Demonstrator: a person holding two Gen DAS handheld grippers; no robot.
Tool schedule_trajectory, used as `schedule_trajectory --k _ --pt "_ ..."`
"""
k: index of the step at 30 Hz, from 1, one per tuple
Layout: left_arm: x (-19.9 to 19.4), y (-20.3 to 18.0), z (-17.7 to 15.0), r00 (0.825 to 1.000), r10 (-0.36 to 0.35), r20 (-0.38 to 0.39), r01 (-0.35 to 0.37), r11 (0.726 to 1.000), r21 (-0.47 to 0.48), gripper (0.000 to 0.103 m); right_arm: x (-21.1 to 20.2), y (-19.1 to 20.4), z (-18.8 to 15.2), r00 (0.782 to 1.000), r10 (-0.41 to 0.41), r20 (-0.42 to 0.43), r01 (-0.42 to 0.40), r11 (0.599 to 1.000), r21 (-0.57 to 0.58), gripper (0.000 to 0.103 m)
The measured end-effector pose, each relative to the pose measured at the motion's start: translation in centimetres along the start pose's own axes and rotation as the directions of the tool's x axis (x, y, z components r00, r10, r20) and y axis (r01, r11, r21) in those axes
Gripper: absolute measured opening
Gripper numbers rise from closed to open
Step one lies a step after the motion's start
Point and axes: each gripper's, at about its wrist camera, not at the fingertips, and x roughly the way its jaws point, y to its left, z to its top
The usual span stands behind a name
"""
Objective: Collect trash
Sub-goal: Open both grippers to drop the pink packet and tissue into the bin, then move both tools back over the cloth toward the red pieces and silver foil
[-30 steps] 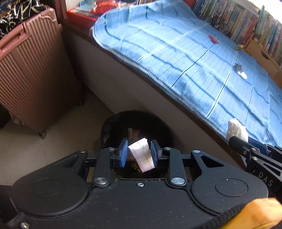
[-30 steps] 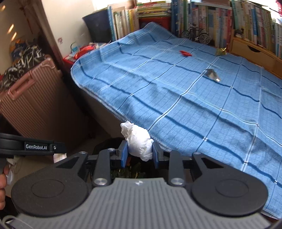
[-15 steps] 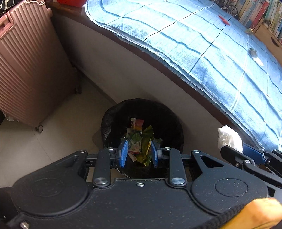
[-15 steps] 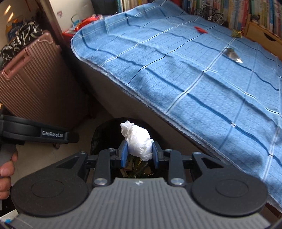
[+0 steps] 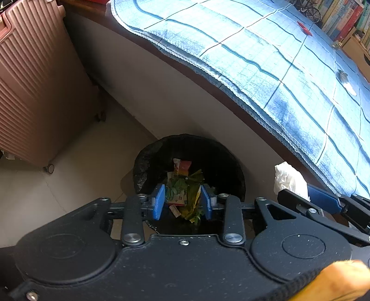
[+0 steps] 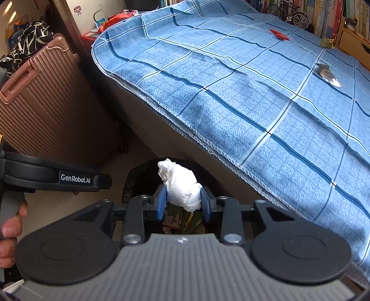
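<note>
A black-lined trash bin [image 5: 148,162] stands on the floor against the bed, with colourful wrappers [image 5: 182,183] inside. My left gripper [image 5: 182,203] hovers open over the bin, nothing between its blue pads. My right gripper [image 6: 182,201] is shut on a crumpled white tissue [image 6: 182,185] and hangs just above the bin [image 6: 131,183]. The left wrist view shows that tissue [image 5: 289,180] at the right, beside the bin's rim. On the blue blanket lie a red wrapper [image 6: 279,34], a silver wrapper [image 6: 327,74] and a green-gold wrapper [image 6: 327,42].
A pink ribbed suitcase [image 6: 46,104] stands on the floor left of the bin. The bed with its blue checked blanket [image 6: 231,92] overhangs the bin on the right. Bookshelves [image 6: 323,14] line the far side. A hand [image 6: 9,231] holds the left gripper's handle.
The pink-and-white paper that my left gripper held a second ago has dropped into the bin. Both grippers have moved closer over the bin, the right still holding the tissue.
</note>
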Motion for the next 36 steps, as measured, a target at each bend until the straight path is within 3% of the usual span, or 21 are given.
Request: schedule_trajectory --k 6,13,18,23,30,36 --pt "0.3 0.8 0.4 1.000 0.001 -0.009 -0.001 1.000 -0.009 0.045 0.3 0.0 0.6 1.000 -0.001 0.010 0.001 1.000 0.012 0.065" --pt "-0.1 1.1 0.5 1.000 0.015 0.000 -0.015 1.000 -0.011 0.060 -0.3 -0.1 0.9 0.999 -0.021 0.030 0.020 0.999 0.040 0.069" --pt "-1.9 0.4 1.2 0.998 0.024 0.055 -0.027 0.999 0.039 0.075 -1.8 -0.5 1.5 0.997 -0.039 0.066 0.032 0.995 0.093 0.072" --pt "-4.9 -0.8 3.0 0.990 -0.014 0.142 -0.002 0.994 0.111 0.080 -4.4 -1.6 2.7 0.989 -0.074 0.127 0.049 0.981 0.187 0.072" --pt "-8.5 -3.5 7.3 0.965 -0.105 0.239 0.055 0.976 0.209 0.083 -9.3 -4.3 4.8 0.964 -0.146 0.223 0.052 0.923 0.381 0.074" --pt "-10.6 -7.5 11.3 0.938 -0.194 0.286 0.108 0.951 0.290 0.084 -13.0 -6.2 6.9 0.910 -0.270 0.314 0.090 0.869 0.486 0.075"
